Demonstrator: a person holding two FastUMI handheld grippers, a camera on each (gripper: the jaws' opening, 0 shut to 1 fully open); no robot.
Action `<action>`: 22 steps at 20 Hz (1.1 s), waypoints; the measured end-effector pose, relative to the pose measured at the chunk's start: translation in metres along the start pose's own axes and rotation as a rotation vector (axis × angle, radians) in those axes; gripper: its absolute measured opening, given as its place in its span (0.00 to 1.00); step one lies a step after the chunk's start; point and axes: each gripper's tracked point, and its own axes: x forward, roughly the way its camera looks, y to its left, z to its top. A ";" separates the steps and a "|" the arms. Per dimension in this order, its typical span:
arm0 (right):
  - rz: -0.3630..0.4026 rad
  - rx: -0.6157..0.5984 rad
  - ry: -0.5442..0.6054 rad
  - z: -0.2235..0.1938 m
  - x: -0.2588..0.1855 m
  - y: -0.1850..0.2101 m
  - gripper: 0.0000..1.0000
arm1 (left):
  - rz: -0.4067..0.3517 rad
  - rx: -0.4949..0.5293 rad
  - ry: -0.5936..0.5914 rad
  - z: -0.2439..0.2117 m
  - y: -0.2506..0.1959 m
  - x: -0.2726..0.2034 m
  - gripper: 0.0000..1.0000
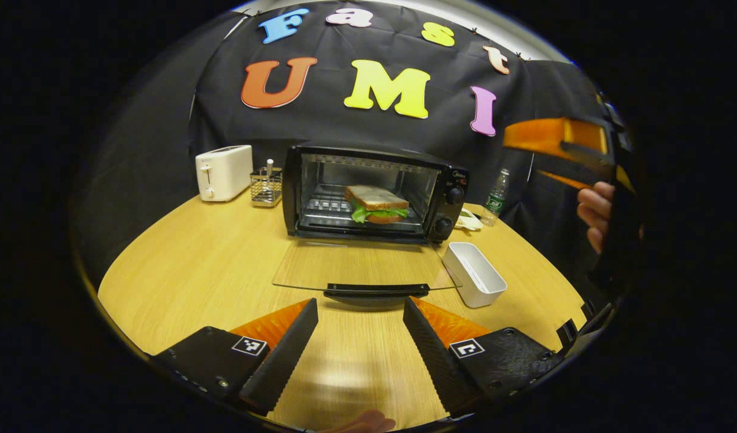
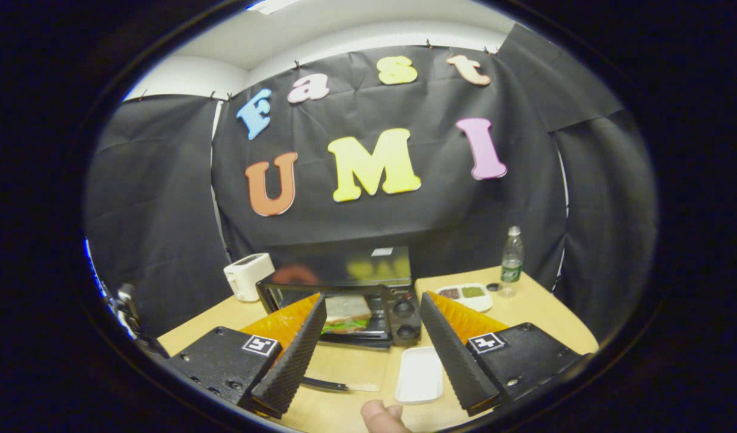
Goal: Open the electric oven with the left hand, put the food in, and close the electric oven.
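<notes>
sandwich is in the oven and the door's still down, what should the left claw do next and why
Probably ease the left claw forward and under the door handle, then lift. The sandwich already sits on the rack inside the oven, the glass door lies flat open on the table, and the open claw is lined up just short of the handle. Closing looks like the only step left.

A white two-slot toaster (image 1: 224, 172) and a wire-mesh holder (image 1: 266, 187) are seen at the wooden surface's (image 1: 194, 264) far left edge; a white rectangular tray (image 1: 473, 274), a sauce dish (image 2: 464, 296) and a clear plastic bottle (image 2: 511, 254) toward its right edge.
</notes>
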 end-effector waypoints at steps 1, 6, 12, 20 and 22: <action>-0.009 -0.002 -0.040 0.012 -0.010 -0.009 0.94 | -0.007 0.003 0.020 -0.005 -0.004 0.007 0.95; -0.045 -0.068 -0.175 0.052 -0.060 -0.043 0.94 | 0.005 0.006 0.094 -0.021 -0.015 0.035 0.94; -0.035 -0.013 -0.138 0.044 -0.080 -0.068 0.94 | 0.043 0.015 0.141 -0.031 -0.013 0.058 0.94; -0.113 -0.043 -0.160 0.051 -0.103 -0.105 0.99 | 0.089 0.019 0.145 -0.020 -0.010 0.066 0.94; -0.110 -0.027 -0.161 0.051 -0.108 -0.105 0.99 | 0.088 -0.002 0.147 -0.018 -0.010 0.065 0.94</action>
